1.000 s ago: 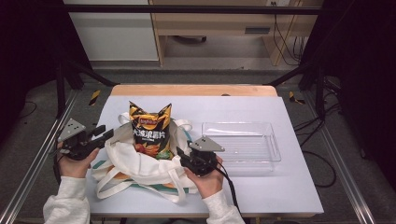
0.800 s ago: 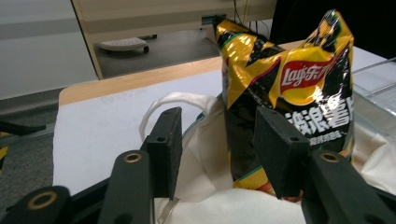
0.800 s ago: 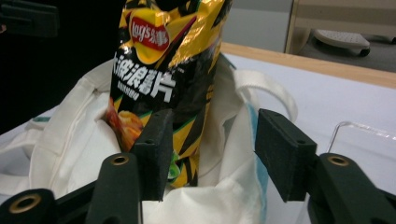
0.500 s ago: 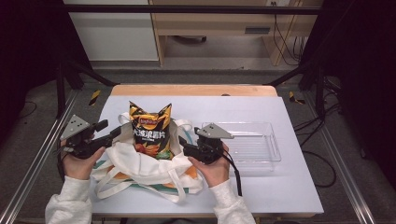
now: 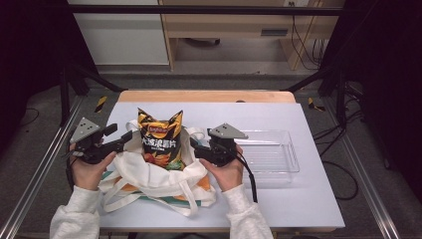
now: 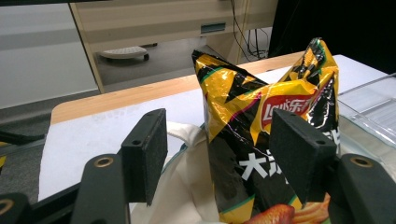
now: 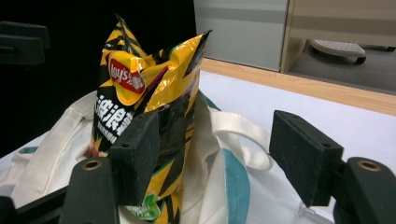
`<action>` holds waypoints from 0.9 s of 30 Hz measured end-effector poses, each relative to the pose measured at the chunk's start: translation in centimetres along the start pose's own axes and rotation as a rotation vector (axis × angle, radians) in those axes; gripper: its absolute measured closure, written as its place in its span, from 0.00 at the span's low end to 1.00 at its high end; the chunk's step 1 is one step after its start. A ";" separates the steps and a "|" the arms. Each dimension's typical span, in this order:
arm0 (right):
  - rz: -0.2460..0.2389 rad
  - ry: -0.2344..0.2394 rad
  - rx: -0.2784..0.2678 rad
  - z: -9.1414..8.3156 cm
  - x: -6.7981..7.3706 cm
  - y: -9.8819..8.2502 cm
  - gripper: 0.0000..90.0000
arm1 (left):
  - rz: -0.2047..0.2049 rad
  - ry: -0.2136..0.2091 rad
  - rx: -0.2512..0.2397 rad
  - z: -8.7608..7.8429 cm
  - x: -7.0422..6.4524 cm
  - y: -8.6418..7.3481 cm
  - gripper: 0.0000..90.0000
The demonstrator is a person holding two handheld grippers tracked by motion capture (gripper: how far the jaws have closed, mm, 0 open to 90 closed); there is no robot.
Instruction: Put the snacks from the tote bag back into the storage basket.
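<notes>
Two sets of my fingers [image 5: 125,138] [image 5: 195,149] have just been opening, empty, either side of the chip bag [image 5: 160,139] standing in the tote bag [image 5: 149,174]; next, grip the tote's rim.

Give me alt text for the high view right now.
A chip bag stands upright in a white tote bag on a white table. The left gripper and right gripper, jaws open, flank the tote's mouth. A clear tray sits to the right.
</notes>
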State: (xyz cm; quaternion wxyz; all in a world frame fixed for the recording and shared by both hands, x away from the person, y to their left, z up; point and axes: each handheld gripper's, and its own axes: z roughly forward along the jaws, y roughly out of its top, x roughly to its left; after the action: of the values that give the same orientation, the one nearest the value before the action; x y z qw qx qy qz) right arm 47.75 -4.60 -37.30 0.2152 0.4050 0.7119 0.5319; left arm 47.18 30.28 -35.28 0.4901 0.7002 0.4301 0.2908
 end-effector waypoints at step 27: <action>-0.027 -0.009 -0.015 4.7 2.0 3.1 0.40 | -0.022 -0.037 0.009 5.6 0.2 2.1 0.47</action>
State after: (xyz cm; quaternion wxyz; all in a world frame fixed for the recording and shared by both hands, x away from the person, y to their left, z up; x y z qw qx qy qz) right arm 51.09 0.10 -35.72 0.2286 0.3961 0.7125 0.5322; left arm 52.54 27.66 -35.23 0.4981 0.7027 0.4301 0.2704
